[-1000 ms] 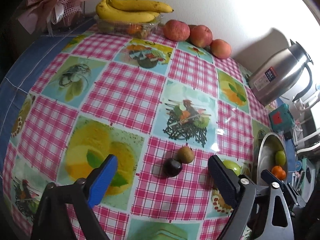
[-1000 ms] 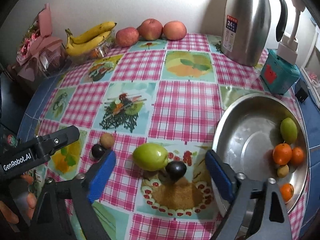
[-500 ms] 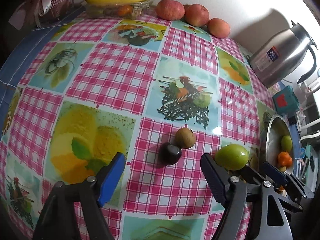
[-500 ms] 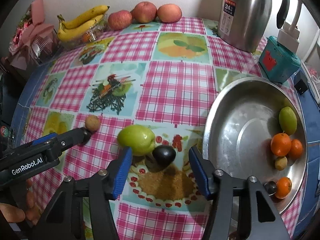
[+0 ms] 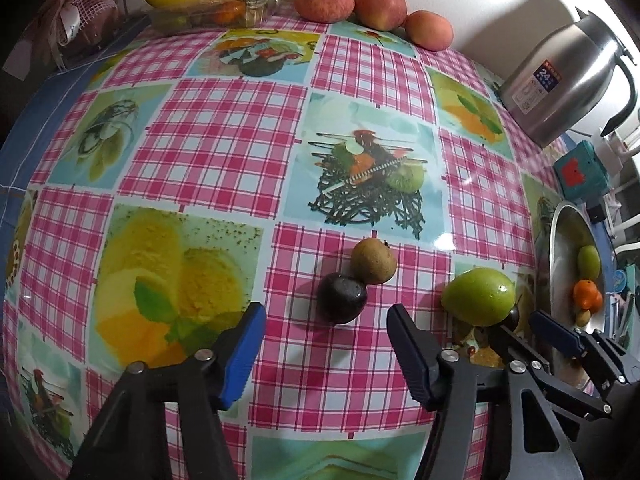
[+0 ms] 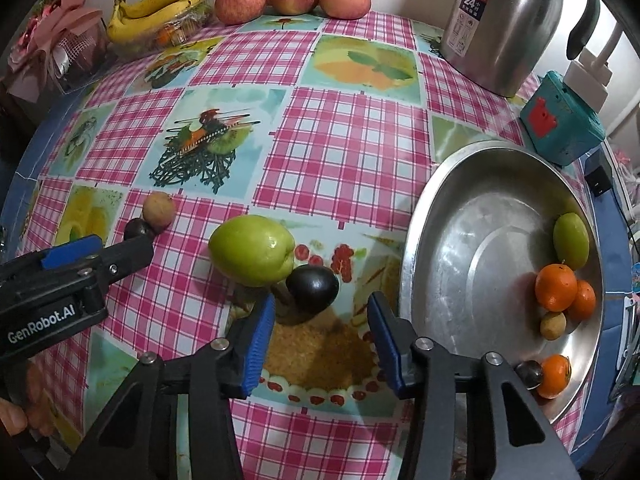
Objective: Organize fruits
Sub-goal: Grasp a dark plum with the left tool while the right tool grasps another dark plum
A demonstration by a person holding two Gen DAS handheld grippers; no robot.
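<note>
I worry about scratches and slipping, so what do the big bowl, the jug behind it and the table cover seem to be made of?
The bowl looks like brushed stainless steel: grey, with dull reflections and scuffs. The jug seems polished steel, with bright streaks, and a dark handle, probably plastic. The table cover appears to be glossy vinyl or oilcloth: printed checks with a lamp glare; I cannot be sure.

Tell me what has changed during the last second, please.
Both claws moved forward and down. The left claw closed in on the left plum; the right claw closed in on the right plum and narrowed. Neither grips yet. The fruits and the bowl stayed in place.
</note>
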